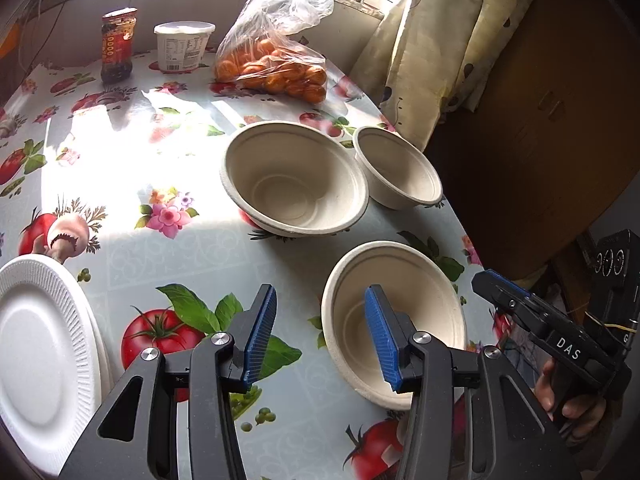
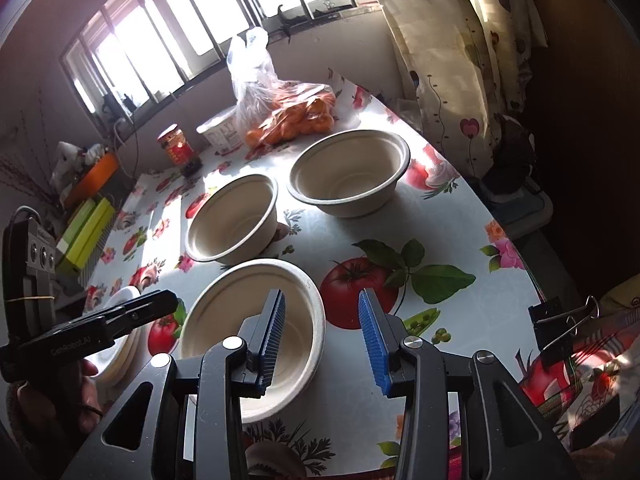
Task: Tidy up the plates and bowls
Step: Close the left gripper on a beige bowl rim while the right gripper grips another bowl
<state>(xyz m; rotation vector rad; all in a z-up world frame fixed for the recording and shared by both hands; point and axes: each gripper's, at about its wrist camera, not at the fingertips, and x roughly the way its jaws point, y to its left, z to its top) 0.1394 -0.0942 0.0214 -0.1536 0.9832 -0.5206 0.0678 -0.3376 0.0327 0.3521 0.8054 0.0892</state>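
Note:
Three beige paper bowls stand upright on the flowered tablecloth. The near bowl point(image 1: 416, 316) point(image 2: 224, 328) lies just ahead of both grippers. A larger bowl point(image 1: 294, 178) point(image 2: 232, 220) and a third bowl point(image 1: 398, 168) point(image 2: 348, 172) stand farther back. White foam plates point(image 1: 44, 344) point(image 2: 120, 332) are stacked at the left. My left gripper point(image 1: 320, 332) is open and empty, its right finger over the near bowl's rim. My right gripper point(image 2: 322, 336) is open and empty, its left finger over that bowl. Each gripper also shows in the other's view, the right one point(image 1: 520, 304) and the left one point(image 2: 120, 312).
A bag of oranges point(image 1: 276, 64) point(image 2: 296, 116), a white tub point(image 1: 182, 46) point(image 2: 222, 130) and a sauce jar point(image 1: 118, 46) point(image 2: 180, 150) stand at the table's far edge by the window. A curtain point(image 1: 440, 40) hangs right. A binder clip point(image 2: 560, 320) sits on the table's near right edge.

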